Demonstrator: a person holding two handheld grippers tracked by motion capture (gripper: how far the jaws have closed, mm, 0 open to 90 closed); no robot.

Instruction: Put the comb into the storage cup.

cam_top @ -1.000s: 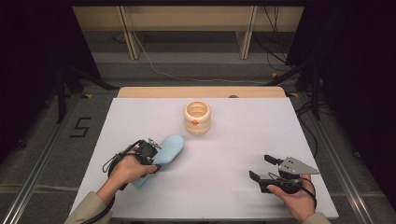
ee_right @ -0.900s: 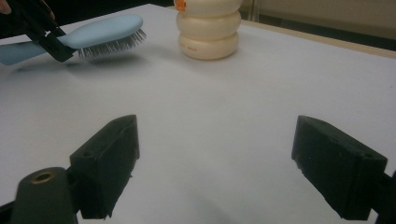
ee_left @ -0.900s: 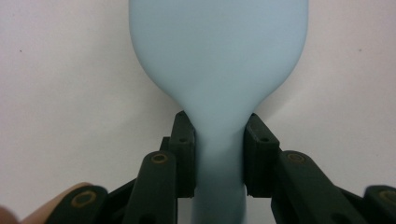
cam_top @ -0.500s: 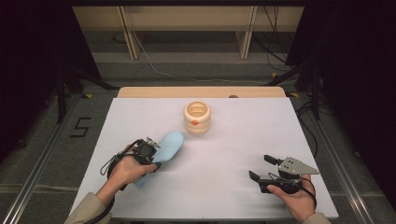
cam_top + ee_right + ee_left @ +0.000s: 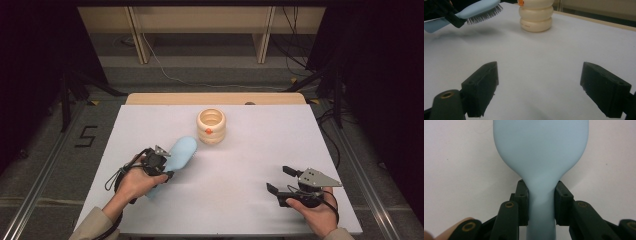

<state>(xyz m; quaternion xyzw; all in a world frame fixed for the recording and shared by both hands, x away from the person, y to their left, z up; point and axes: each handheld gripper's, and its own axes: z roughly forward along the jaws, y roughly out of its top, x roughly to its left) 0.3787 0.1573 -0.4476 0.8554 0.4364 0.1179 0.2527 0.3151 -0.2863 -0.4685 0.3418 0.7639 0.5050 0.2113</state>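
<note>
The table (image 5: 240, 200) holds a cream pot (image 5: 211, 126) at its far middle, untouched. The brush (image 5: 179, 153) is lifted, bristles down, near the pot: pickup looks done. The left gripper (image 5: 541, 195) clamps its neck; the right gripper (image 5: 280, 181) rests with jaws spread, empty.

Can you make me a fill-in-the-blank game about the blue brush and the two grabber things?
1. The left gripper is shut on the neck of the light blue ____.
2. The brush's bristles face ____, seen in the right gripper view.
3. The right gripper holds nothing; its jaws are ____.
4. The cream ridged pot has an ____ spot on its side.

Missing words: brush; down; open; orange
</note>
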